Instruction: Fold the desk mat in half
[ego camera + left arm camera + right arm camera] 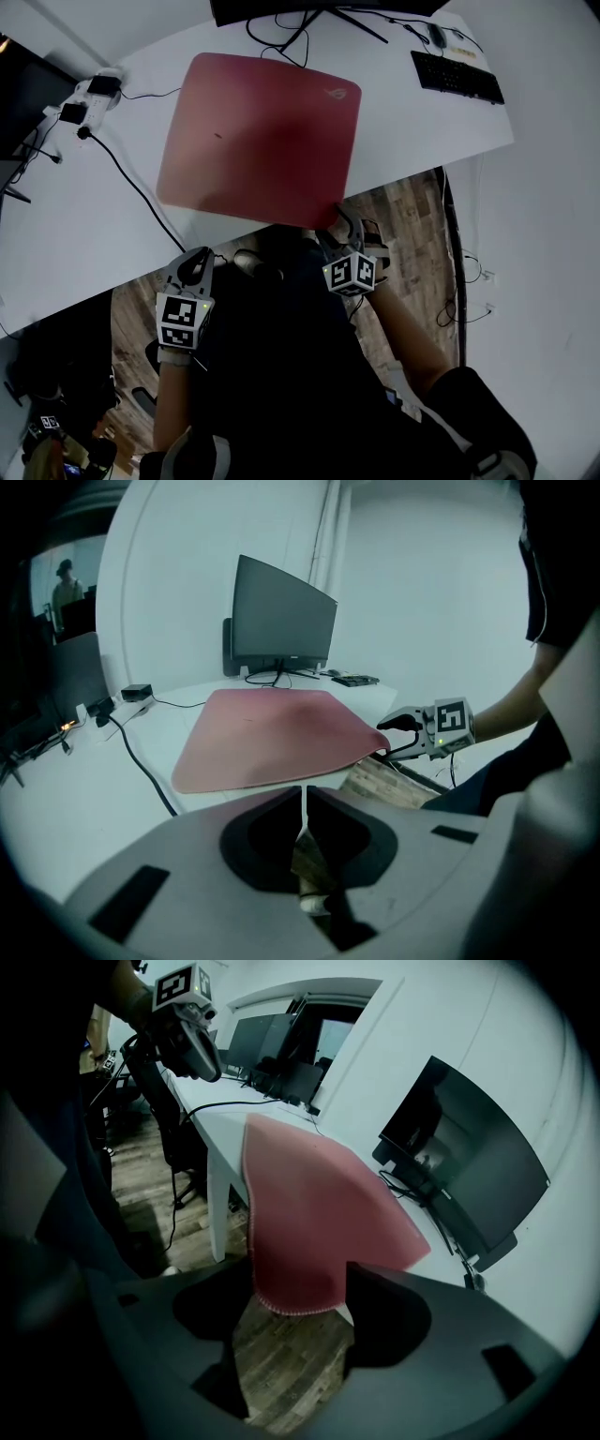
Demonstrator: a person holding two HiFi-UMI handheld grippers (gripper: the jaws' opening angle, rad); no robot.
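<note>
The red desk mat [262,136] lies flat and unfolded on the white desk [75,234]. Its near right corner overhangs the desk's front edge. My right gripper [345,228] is at that corner. In the right gripper view its jaws stand wide open around the hanging corner of the mat [319,1213], and the pads do not press on it. My left gripper [197,258] hovers in front of the desk edge, short of the mat's near left corner. Its jaws meet in a thin slit with nothing between them [305,799]. From there I see the mat [272,733] and the right gripper [396,737].
A monitor [319,7] stands at the back of the desk and a black keyboard [457,77] lies at the back right. Power adapters [89,98] sit at the left, with a black cable [131,183] running to the front edge. Wooden floor [412,216] lies below.
</note>
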